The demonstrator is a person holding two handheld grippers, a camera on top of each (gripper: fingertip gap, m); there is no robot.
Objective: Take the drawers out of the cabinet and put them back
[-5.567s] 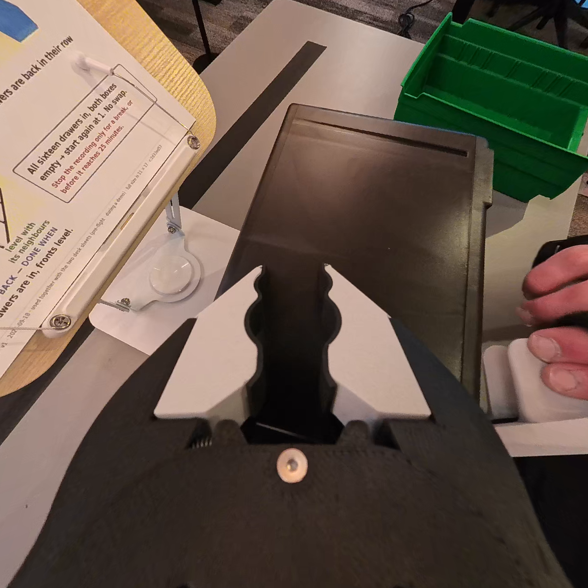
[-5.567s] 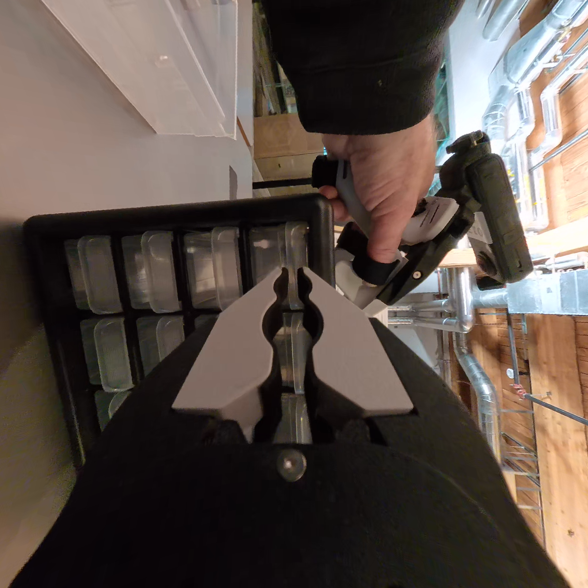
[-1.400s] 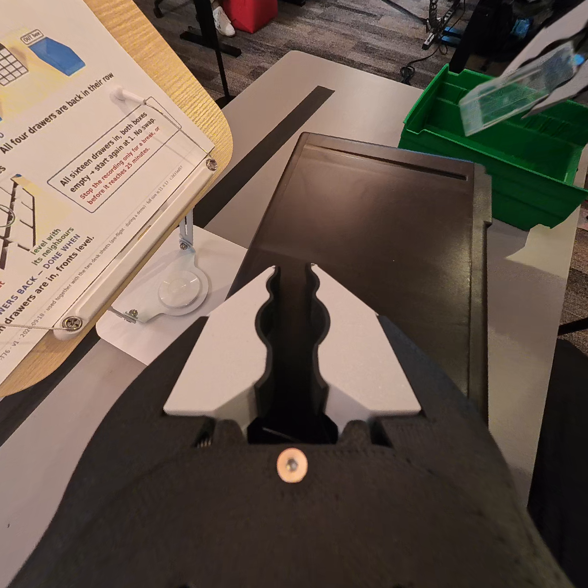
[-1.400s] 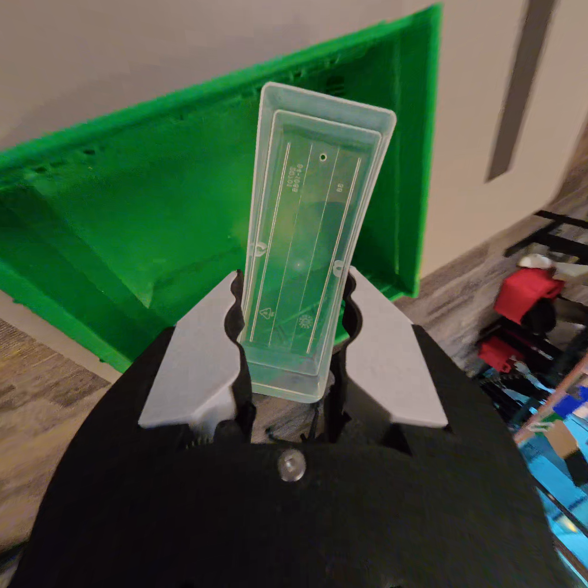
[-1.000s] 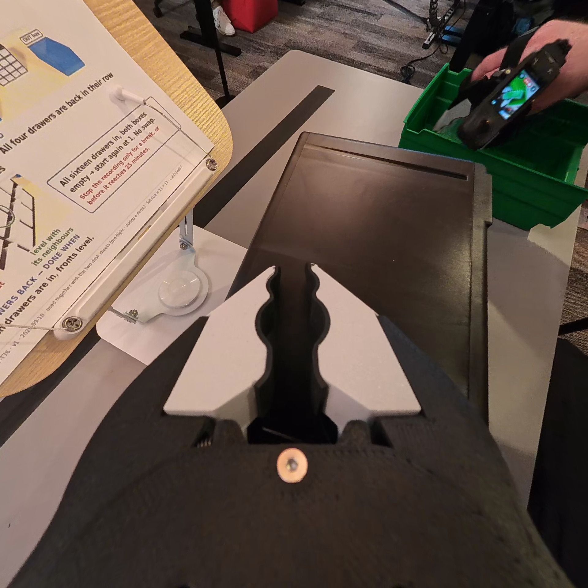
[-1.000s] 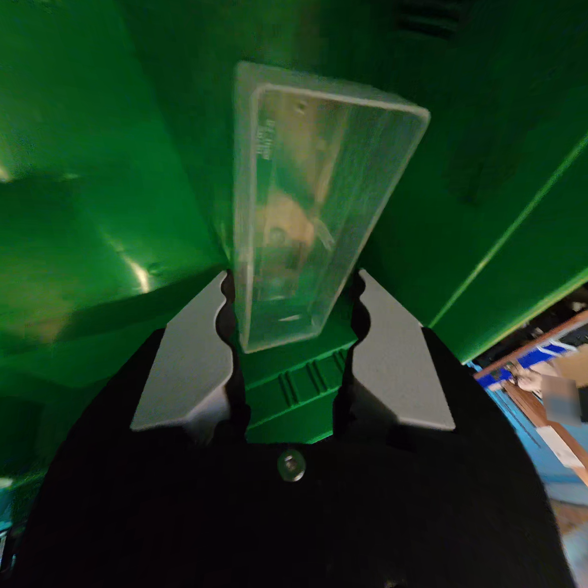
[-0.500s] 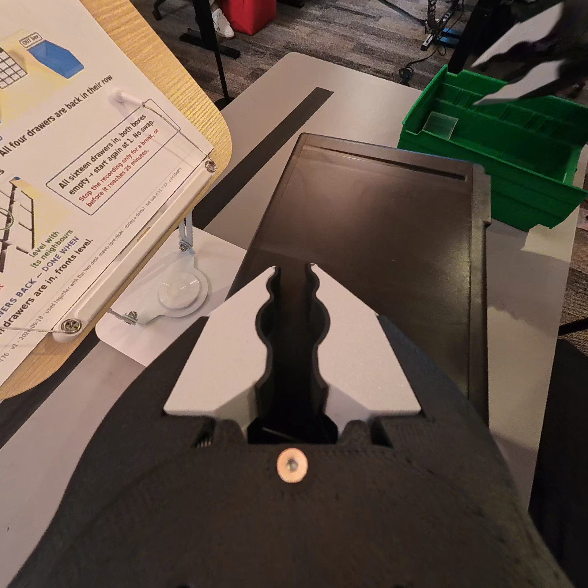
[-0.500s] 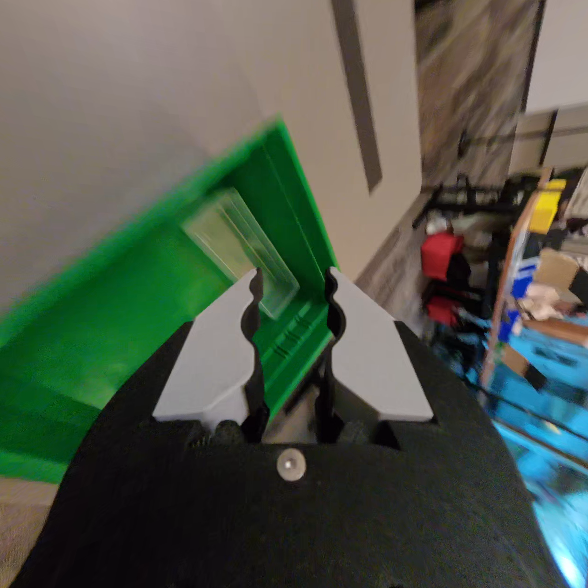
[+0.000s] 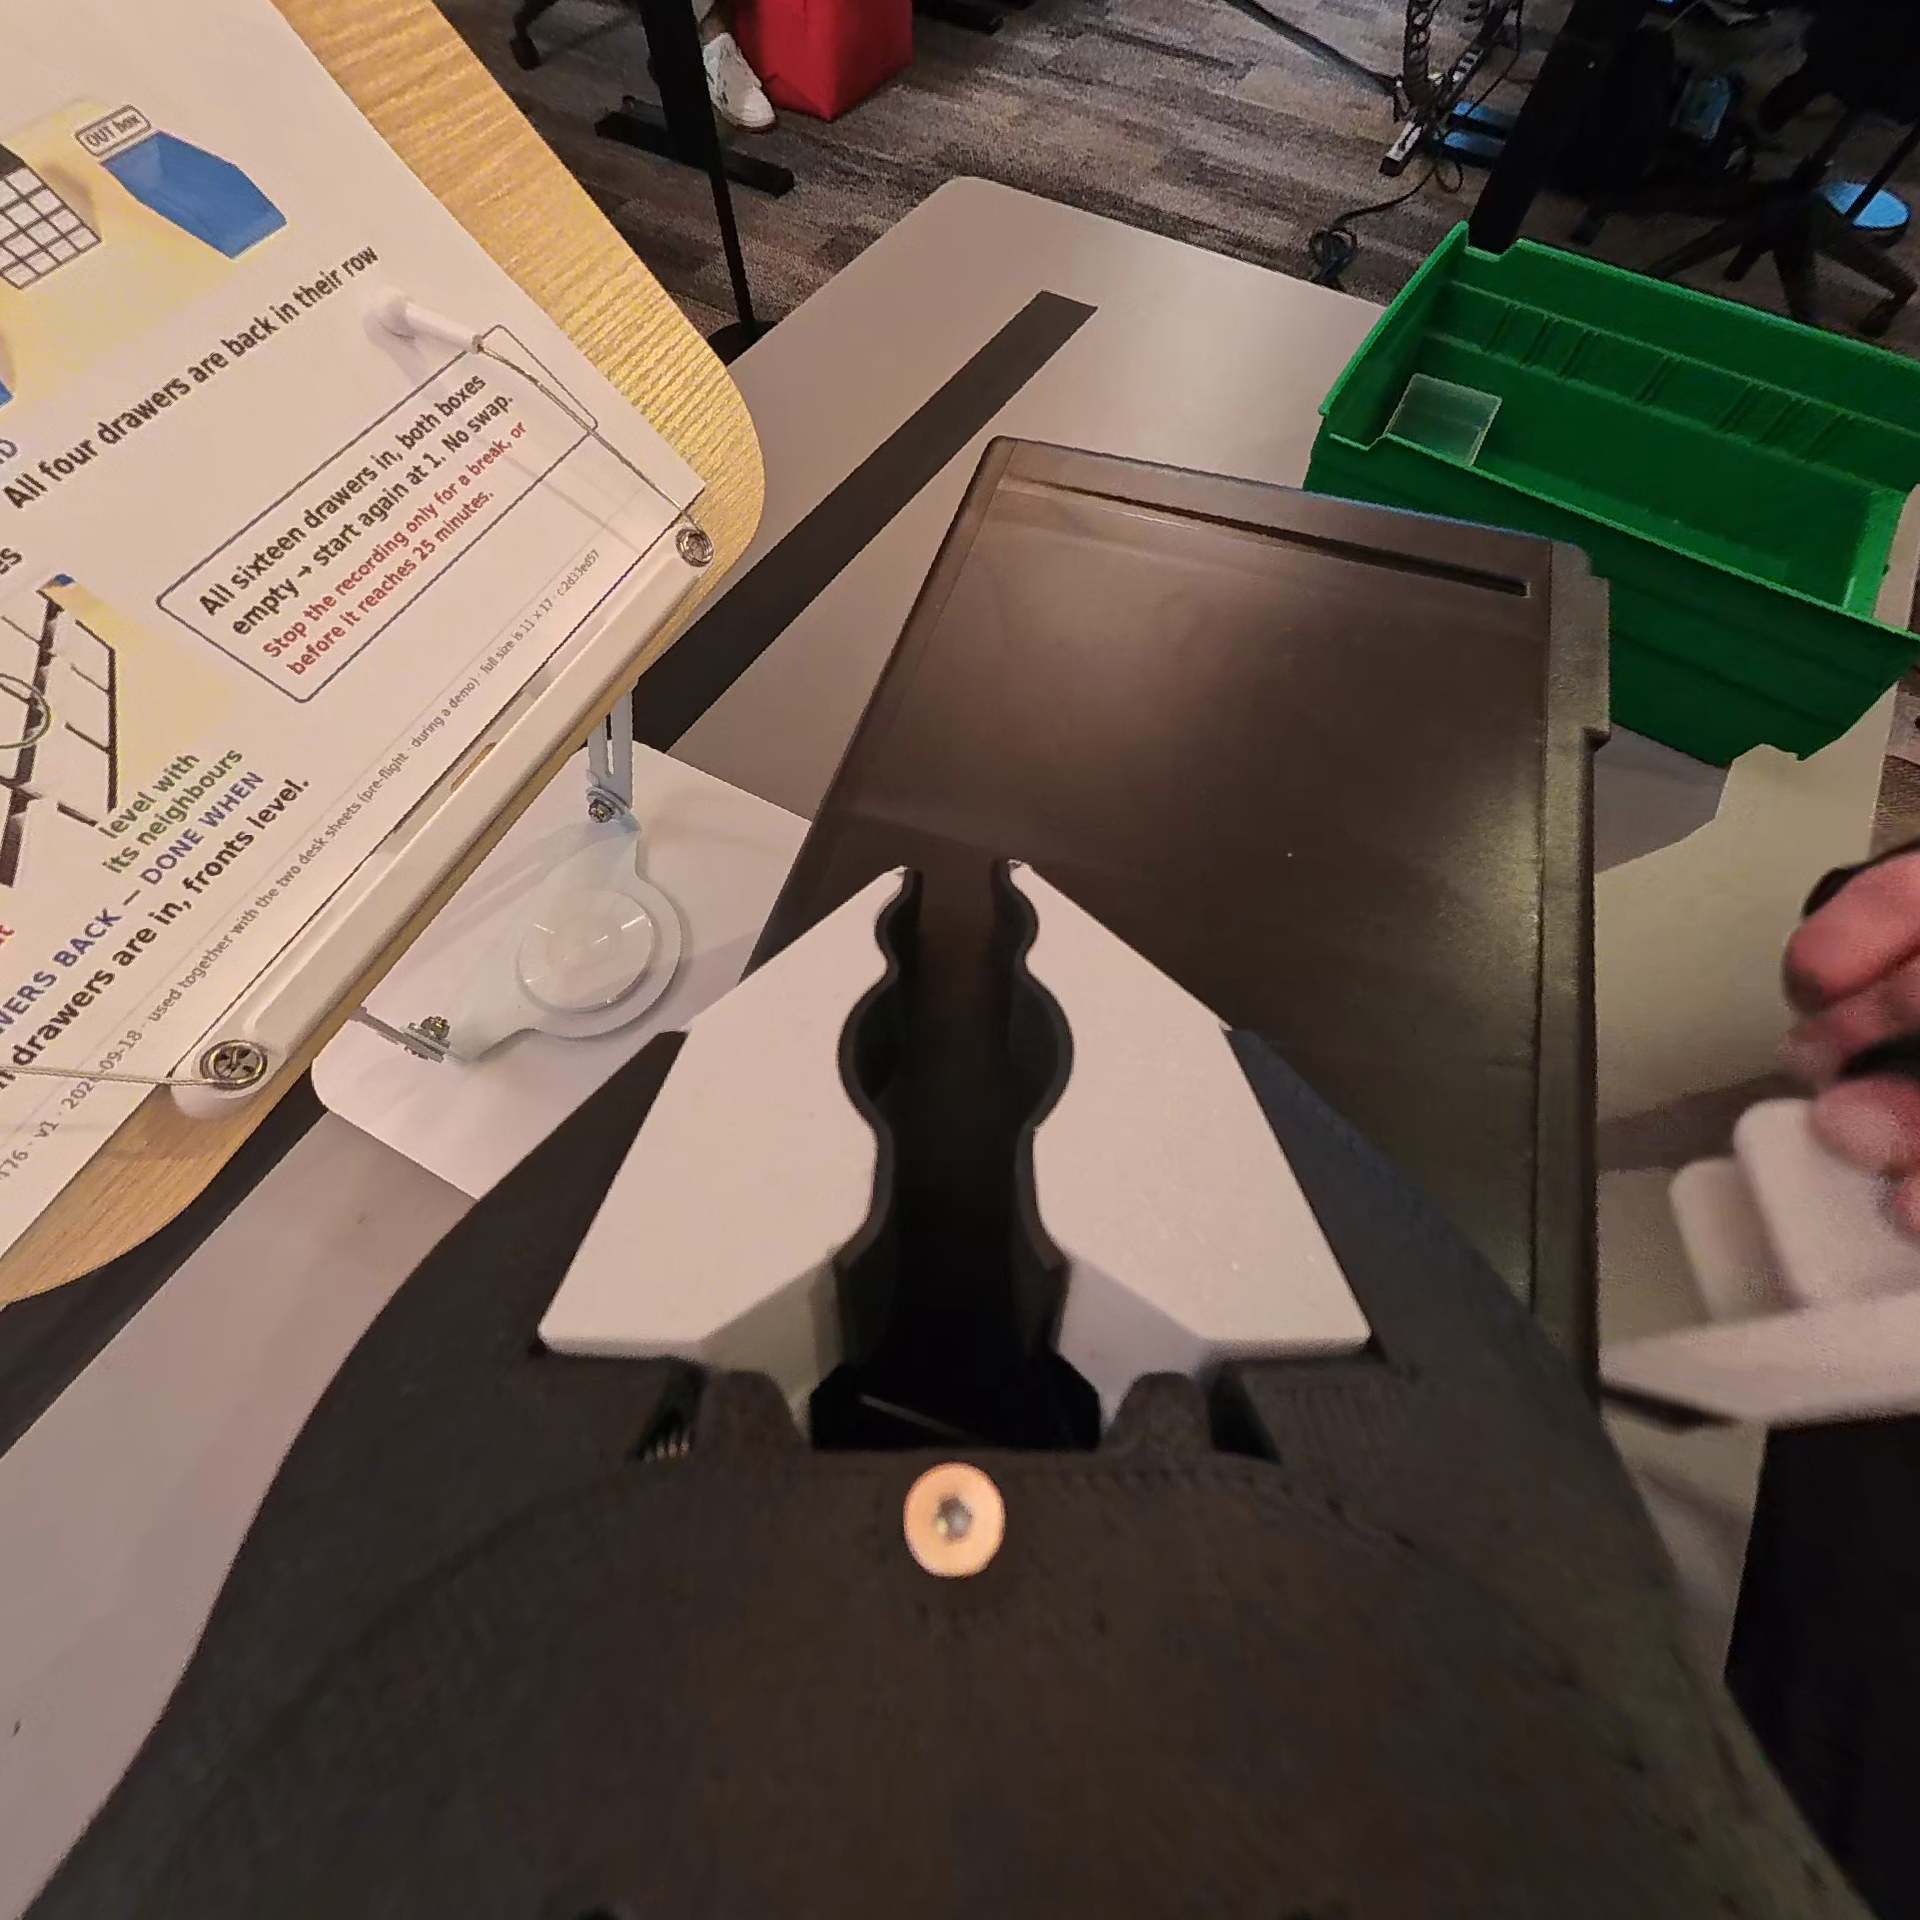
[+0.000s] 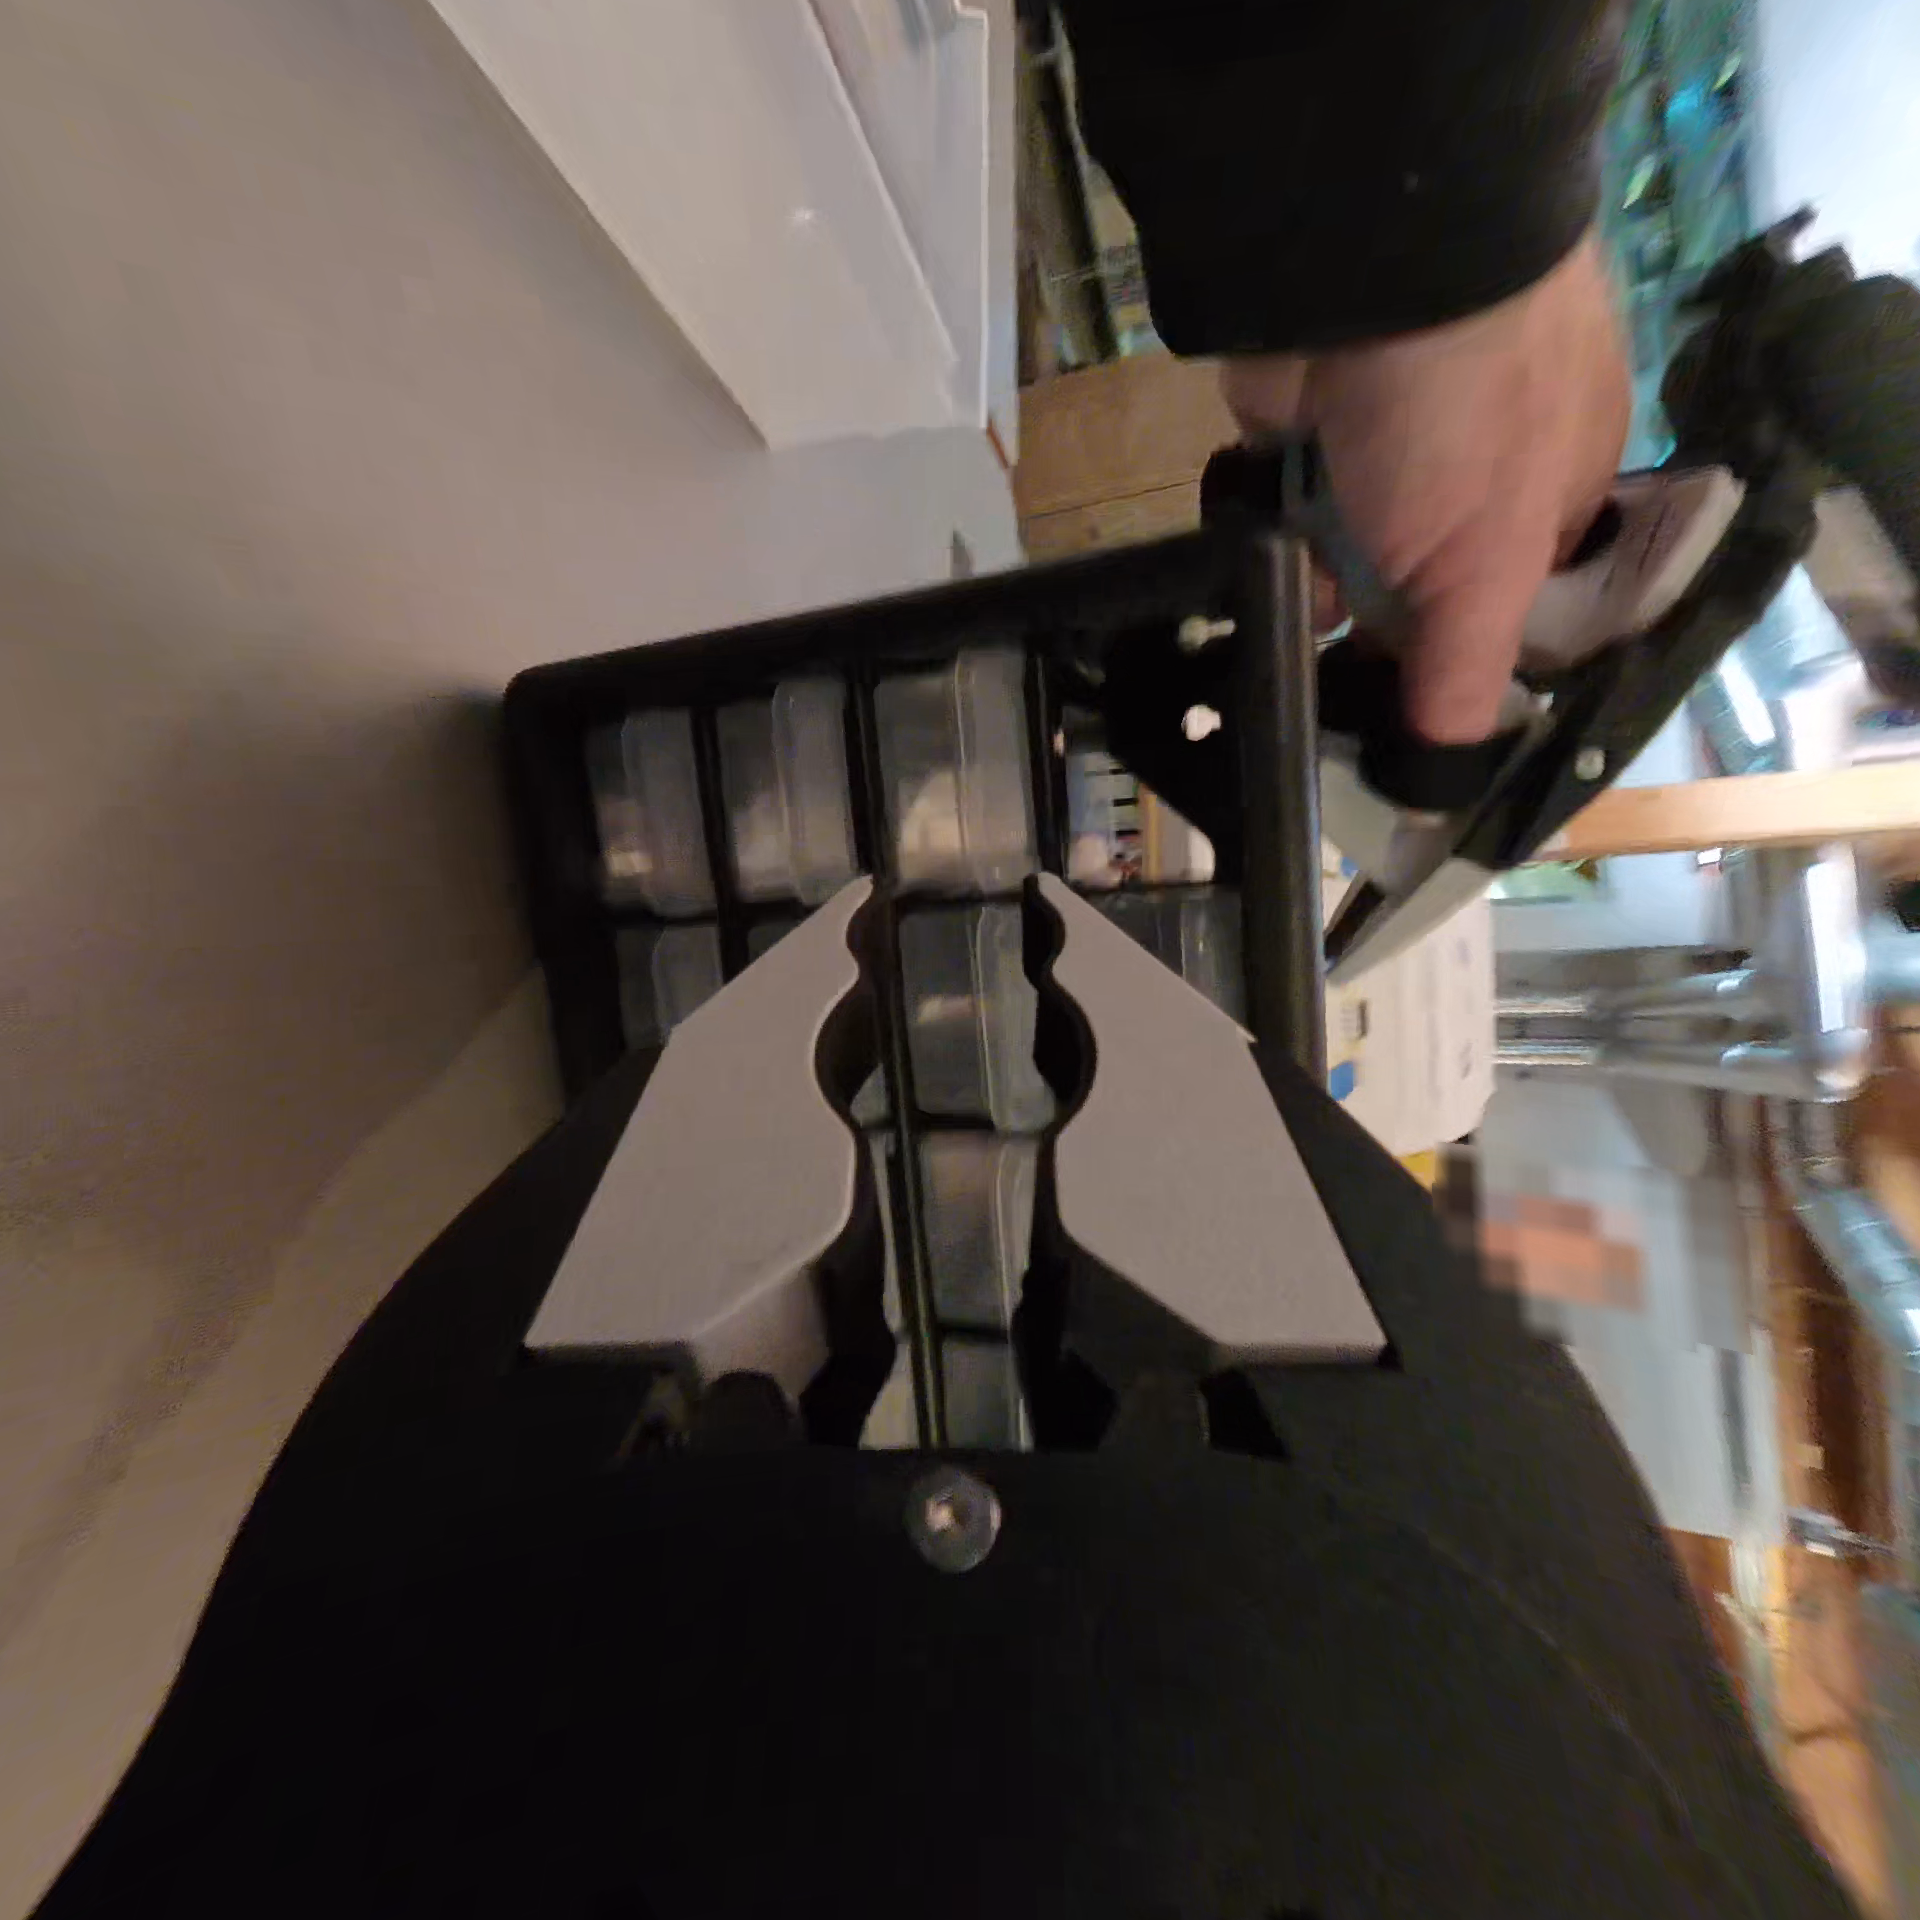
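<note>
The black cabinet (image 9: pixel 1247 727) lies under my left gripper (image 9: pixel 953 873), whose jaws stand a narrow gap apart with nothing between them. In the right wrist view the cabinet front (image 10: pixel 540 831) holds clear drawers (image 10: pixel 956 769), and one slot (image 10: pixel 1122 821) in the end row is empty. My right gripper (image 10: pixel 948 883) is open and empty, close in front of the drawers. One clear drawer (image 9: pixel 1449 416) lies in the green bin (image 9: pixel 1662 582). The right gripper's white finger (image 9: pixel 1766 1247) and a hand (image 9: pixel 1860 987) show at the cabinet's right side.
An instruction sheet on a wooden stand (image 9: pixel 260 520) with a white base (image 9: pixel 582 956) stands left of the cabinet. The grey table (image 9: pixel 987 312) runs behind it. A hand (image 10: pixel 1455 499) holds the left gripper at the cabinet's top edge.
The right gripper pulled a drawer from the cabinet, carried it to the green bin, let it go there, and swung back to the cabinet front. The left gripper stayed over the cabinet.
</note>
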